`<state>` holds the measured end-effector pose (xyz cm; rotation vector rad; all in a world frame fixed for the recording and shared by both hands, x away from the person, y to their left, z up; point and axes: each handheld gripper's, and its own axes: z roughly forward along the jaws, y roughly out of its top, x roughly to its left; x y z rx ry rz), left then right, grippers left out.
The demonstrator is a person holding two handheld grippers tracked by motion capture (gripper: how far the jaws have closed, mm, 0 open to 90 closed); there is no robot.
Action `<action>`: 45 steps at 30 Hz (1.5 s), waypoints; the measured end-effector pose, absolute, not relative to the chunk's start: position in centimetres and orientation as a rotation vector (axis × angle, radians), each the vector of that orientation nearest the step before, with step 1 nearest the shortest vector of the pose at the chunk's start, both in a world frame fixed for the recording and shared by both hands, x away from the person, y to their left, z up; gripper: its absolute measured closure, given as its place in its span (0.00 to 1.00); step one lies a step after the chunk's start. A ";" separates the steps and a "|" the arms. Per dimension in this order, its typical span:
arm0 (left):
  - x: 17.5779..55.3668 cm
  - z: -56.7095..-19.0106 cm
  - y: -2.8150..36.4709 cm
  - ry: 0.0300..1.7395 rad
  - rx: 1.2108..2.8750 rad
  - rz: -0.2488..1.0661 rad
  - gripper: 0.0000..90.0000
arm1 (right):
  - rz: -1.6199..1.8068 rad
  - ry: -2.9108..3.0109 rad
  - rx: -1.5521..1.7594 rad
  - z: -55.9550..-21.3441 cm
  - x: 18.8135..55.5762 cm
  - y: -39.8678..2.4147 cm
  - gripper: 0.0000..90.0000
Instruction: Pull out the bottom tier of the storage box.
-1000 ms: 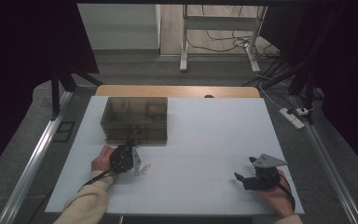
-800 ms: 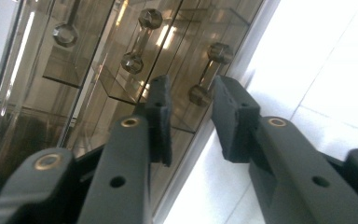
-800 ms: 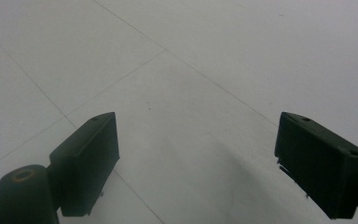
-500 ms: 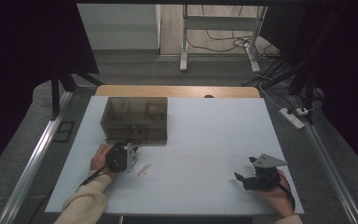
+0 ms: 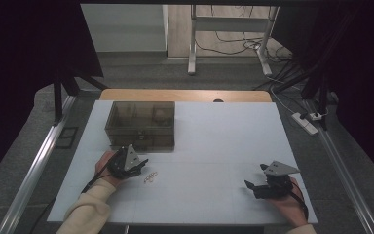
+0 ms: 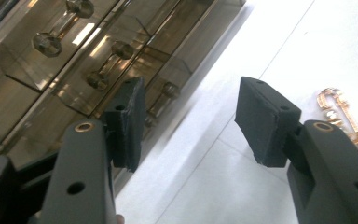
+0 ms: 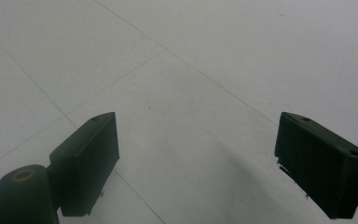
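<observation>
Lifted off gold trinket (image 5: 149, 178): left gripper (image 5: 137, 165), jaws just opening, empty. Right gripper (image 5: 253, 187) released. Next: smoky drawer box (image 5: 141, 125).

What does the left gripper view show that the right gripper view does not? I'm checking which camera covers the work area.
The left gripper view alone shows the smoky transparent drawer box with its round knobs, and the small gold chain piece lying on the table beside the right-hand jaw. The left gripper has just been opening its jaws, with nothing between them. The right gripper view adds nothing of its own: the right gripper stands open over bare table. Both show two black jaws apart and the white table with thin seam lines.
</observation>
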<state>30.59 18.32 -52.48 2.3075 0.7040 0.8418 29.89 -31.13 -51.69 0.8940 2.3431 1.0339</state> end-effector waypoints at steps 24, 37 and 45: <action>31.8 -51.7 19.2 0.737 2.316 0.671 0.38 | 1.028 2.351 0.883 -51.7 29.9 -31.1 0.15; 33.0 -51.3 19.2 0.710 2.368 0.651 0.36 | 1.024 2.352 0.885 -51.8 30.0 -31.1 0.15; 33.5 -51.5 19.2 0.715 2.377 0.657 0.36 | 1.025 2.354 0.882 -51.8 30.0 -31.1 0.15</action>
